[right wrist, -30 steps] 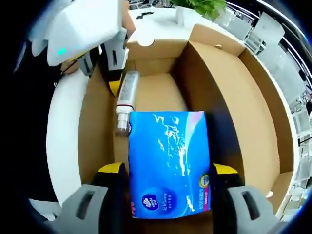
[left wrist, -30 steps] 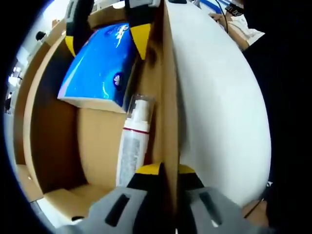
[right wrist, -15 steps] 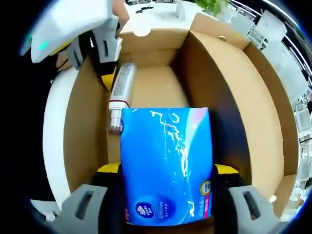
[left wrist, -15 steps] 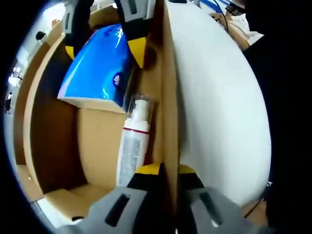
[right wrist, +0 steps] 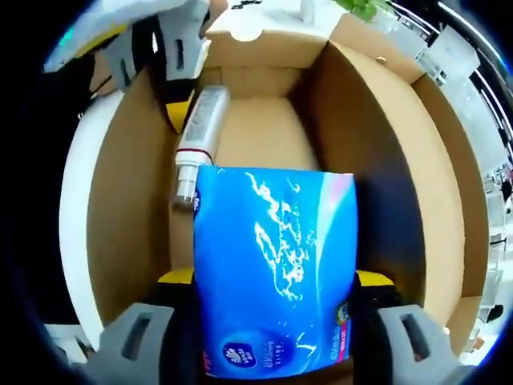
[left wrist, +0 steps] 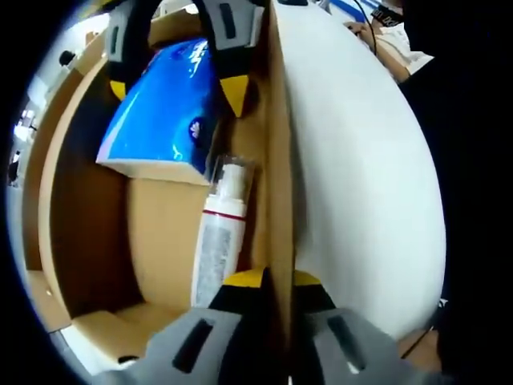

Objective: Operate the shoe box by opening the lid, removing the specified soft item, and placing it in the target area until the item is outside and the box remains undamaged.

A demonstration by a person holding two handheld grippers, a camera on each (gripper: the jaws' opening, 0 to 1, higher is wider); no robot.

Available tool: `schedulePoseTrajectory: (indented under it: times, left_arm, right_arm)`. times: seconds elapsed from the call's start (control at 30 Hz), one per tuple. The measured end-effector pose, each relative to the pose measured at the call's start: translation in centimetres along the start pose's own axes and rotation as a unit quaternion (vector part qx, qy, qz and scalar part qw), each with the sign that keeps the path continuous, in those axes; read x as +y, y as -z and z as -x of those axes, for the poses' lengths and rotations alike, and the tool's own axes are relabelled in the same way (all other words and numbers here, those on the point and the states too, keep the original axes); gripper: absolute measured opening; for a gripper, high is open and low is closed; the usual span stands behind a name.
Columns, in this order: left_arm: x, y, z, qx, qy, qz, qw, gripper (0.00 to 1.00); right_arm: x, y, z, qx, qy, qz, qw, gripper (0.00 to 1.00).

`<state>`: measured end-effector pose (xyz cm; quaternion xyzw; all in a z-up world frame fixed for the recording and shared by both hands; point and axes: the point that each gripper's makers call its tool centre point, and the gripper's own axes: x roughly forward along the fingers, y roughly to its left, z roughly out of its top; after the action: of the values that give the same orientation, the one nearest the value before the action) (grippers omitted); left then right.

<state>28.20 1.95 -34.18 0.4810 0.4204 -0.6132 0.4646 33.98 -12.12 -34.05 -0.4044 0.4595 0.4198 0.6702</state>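
A blue soft tissue pack [right wrist: 276, 265] sits inside the open cardboard shoe box [right wrist: 128, 208], and my right gripper [right wrist: 276, 281] is shut on its near end, one jaw on each side. In the left gripper view the same tissue pack [left wrist: 160, 112] lies at the box's far end with the right gripper [left wrist: 176, 84] over it. My left gripper [left wrist: 268, 281] is shut on the box's side wall [left wrist: 279, 160], one jaw inside and one outside. A white spray bottle [left wrist: 218, 237] lies on the box floor along that wall, also seen as the bottle [right wrist: 196, 136] beside the pack.
The box stands on a white table [left wrist: 361, 184]. A person's hand [left wrist: 385, 36] rests at the table's far edge. The open lid flap [right wrist: 264, 36] stands at the box's far end, with a green plant [right wrist: 373, 6] behind it.
The right gripper has slid farther along the tissue pack, which now looms larger in its view. The left gripper keeps its hold on the box wall.
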Motion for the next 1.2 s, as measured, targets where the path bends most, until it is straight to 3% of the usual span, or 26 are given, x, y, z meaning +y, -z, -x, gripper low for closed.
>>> schedulePoseTrajectory:
  times: [0.6, 0.7, 1.1, 1.2]
  left_arm:
    - [-0.1, 0.0, 0.0, -0.003, 0.002, -0.001, 1.0000, 0.04]
    - [-0.1, 0.0, 0.0, -0.003, 0.003, 0.000, 1.0000, 0.04]
    - [-0.2, 0.1, 0.0, -0.004, 0.004, -0.002, 1.0000, 0.04]
    - [-0.2, 0.1, 0.0, -0.004, 0.003, -0.002, 1.0000, 0.04]
  right_arm:
    - [-0.1, 0.0, 0.4, -0.008, 0.002, -0.001, 1.0000, 0.76]
    - [-2.6, 0.9, 0.3, -0.013, 0.002, -0.002, 0.9999, 0.76]
    - [-1.2, -1.5, 2.5, -0.047, 0.016, 0.018, 0.9986, 0.72]
    - [-0.5, -1.3, 2.7, -0.031, 0.014, 0.038, 0.9987, 0.71]
